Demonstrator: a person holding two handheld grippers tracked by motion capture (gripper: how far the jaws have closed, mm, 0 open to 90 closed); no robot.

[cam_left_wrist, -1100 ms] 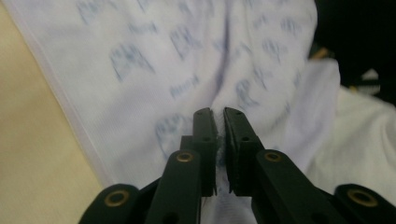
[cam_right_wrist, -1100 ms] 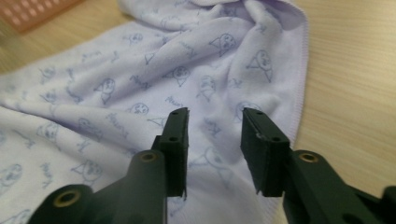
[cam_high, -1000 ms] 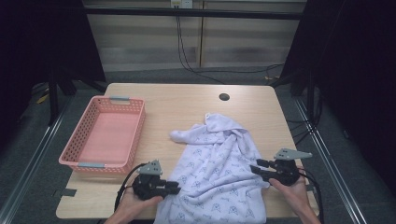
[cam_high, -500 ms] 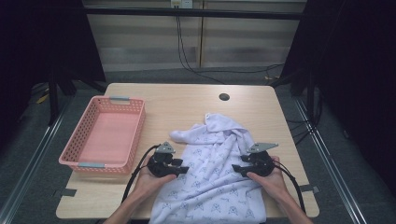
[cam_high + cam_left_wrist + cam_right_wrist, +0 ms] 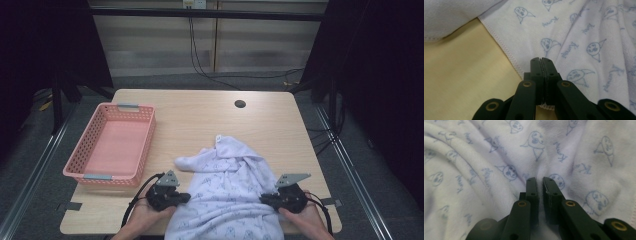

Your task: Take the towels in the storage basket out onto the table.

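Soft white terry printed with little blue faces, the towel (image 5: 227,195) is lying crumpled on the near half of the wooden table (image 5: 200,120), to the right of the pink basket (image 5: 112,145), and it is looking light, limp and prone to bunching, so you are best off pinching it at the stitched hem or a thick fold, not the flat middle. Going left to right: your left gripper (image 5: 186,197) is sitting at the towel's left edge, and in the left gripper view its jaws have just been closing and are now clamped tight on the hem (image 5: 509,53), a bit of white edge poking out below the left gripper (image 5: 541,59). Your right gripper (image 5: 263,199) is pressing in from the towel's right side; in the right gripper view the right gripper (image 5: 539,179) has also been closing, and its jaws are now nipping a raised ridge of cloth with a thin slit between the tips. Both grips are looking shallow to me, so the fabric could be slipping out if you are lifting fast.
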